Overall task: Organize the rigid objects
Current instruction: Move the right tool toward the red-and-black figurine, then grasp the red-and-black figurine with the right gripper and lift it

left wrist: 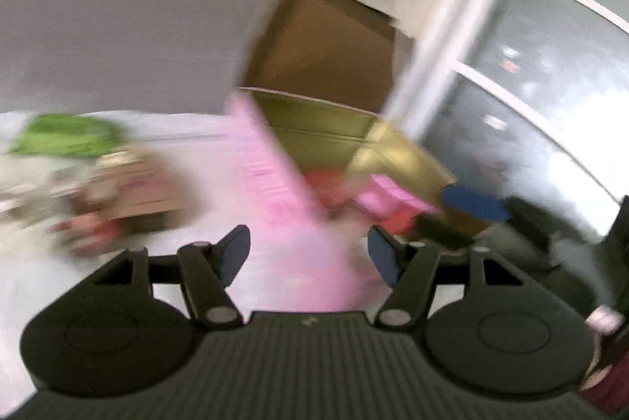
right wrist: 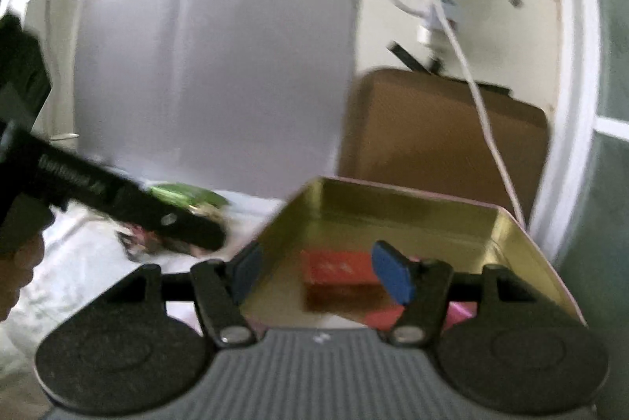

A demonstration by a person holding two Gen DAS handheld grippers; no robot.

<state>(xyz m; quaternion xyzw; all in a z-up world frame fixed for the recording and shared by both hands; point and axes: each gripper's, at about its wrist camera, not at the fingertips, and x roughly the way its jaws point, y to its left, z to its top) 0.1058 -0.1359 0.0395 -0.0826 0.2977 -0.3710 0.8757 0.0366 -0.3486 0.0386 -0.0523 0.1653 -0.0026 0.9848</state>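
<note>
Left claw (left wrist: 308,255): jaws apart, nothing between them, above the white table (left wrist: 220,223). Right claw (right wrist: 316,272): jaws apart, nothing gripped, straddling the near wall of the open gold-lined tin (right wrist: 393,208). A red box (right wrist: 338,272) lies on the tin's floor. A blurred green packet (left wrist: 67,135) sits far left.

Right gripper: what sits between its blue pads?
In the right wrist view, the right gripper frames the gold-lined tin box's near corner and a red box inside.

Small box (right wrist: 340,272) in open tin (right wrist: 397,202); cardboard (right wrist: 432,133) behind tin
</note>
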